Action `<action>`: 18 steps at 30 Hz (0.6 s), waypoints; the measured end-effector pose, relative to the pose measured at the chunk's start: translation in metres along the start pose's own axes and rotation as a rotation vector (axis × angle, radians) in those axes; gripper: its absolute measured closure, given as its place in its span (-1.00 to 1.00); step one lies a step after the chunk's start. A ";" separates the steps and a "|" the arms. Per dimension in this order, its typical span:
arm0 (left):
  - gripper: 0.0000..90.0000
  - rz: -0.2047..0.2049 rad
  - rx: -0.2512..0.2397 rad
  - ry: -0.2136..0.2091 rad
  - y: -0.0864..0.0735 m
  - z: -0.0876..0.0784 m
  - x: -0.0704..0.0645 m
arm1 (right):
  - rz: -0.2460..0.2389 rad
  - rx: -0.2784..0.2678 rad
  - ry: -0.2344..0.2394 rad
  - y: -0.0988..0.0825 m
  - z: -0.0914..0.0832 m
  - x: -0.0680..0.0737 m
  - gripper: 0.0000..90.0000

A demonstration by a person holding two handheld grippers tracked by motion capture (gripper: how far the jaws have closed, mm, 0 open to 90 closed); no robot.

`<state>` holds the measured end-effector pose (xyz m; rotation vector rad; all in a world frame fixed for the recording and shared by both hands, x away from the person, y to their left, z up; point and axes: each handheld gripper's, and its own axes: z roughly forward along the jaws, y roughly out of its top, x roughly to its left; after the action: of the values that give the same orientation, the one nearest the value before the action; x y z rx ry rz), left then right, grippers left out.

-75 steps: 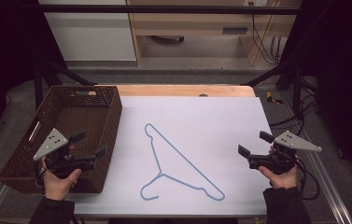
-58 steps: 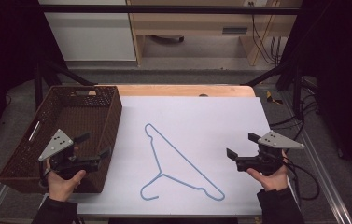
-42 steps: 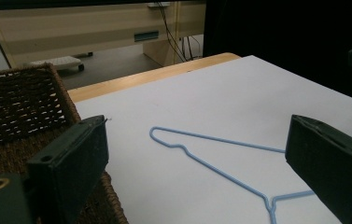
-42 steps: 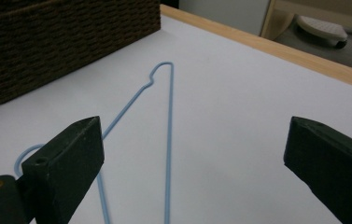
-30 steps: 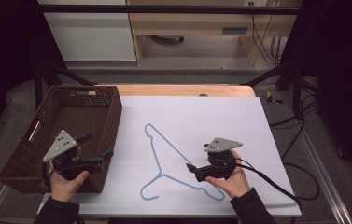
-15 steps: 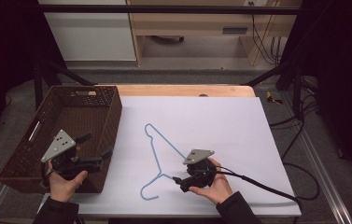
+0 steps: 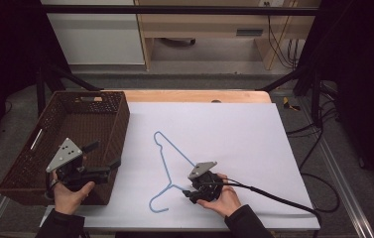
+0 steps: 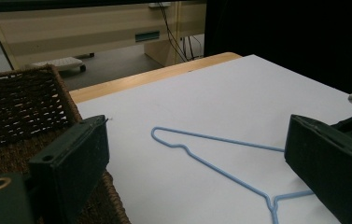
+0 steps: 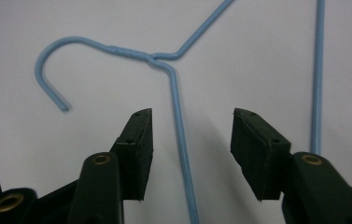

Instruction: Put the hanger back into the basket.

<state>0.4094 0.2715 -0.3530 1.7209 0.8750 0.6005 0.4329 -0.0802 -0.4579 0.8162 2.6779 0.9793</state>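
Note:
A light blue wire hanger (image 7: pixel 167 168) lies flat on the white table sheet (image 7: pixel 234 134), hook toward the near edge. My right gripper (image 7: pixel 188 194) is low over it just right of the twisted neck. In the right gripper view one shoulder wire of the hanger (image 9: pixel 179 116) runs between the jaws, which have just been closing and stand apart, neither pad touching the wire. My left gripper (image 7: pixel 112 164) hovers open over the near right corner of the wicker basket (image 7: pixel 50 134); the left gripper view looks between its wide jaws at the hanger (image 8: pixel 220 158) beyond.
The brown wicker basket (image 8: pixel 19 107) stands along the left of the table. The right gripper's cable (image 7: pixel 283 198) trails right across the sheet. A wooden table edge (image 7: pixel 194 95) runs at the back, with cabinets and cables on the floor behind.
My right gripper has moved left from the table's right side and come down over the hanger near its neck, its jaws narrowing around a shoulder wire. The left gripper has stayed put.

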 end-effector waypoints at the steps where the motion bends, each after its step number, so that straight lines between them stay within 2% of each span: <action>1: -0.86 0.000 0.000 -0.001 0.000 0.000 0.000 | -0.004 0.005 -0.001 0.000 0.002 0.000 0.20; 3: -0.85 0.003 0.005 -0.002 0.000 0.001 -0.001 | -0.010 0.030 0.009 -0.001 0.004 0.000 0.36; 4: -0.85 0.003 0.005 -0.002 0.000 0.001 -0.001 | -0.010 0.030 0.009 -0.001 0.004 0.000 0.36; 8: -0.85 0.004 0.008 -0.006 -0.001 0.003 -0.002 | -0.016 0.059 0.014 -0.003 0.008 0.000 0.56; 10: -0.85 0.006 0.009 -0.007 -0.001 0.003 -0.003 | -0.023 0.060 0.012 -0.003 0.008 -0.001 0.58; 14: -0.85 0.008 0.015 -0.011 -0.001 0.005 -0.005 | -0.029 0.067 0.006 -0.003 0.008 -0.001 0.78; 18: -0.85 0.009 0.018 -0.014 -0.001 0.006 -0.006 | -0.029 0.068 0.015 -0.003 0.008 0.000 0.85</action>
<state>0.4102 0.2635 -0.3560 1.7444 0.8654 0.5874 0.4339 -0.0782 -0.4659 0.7840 2.7416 0.8957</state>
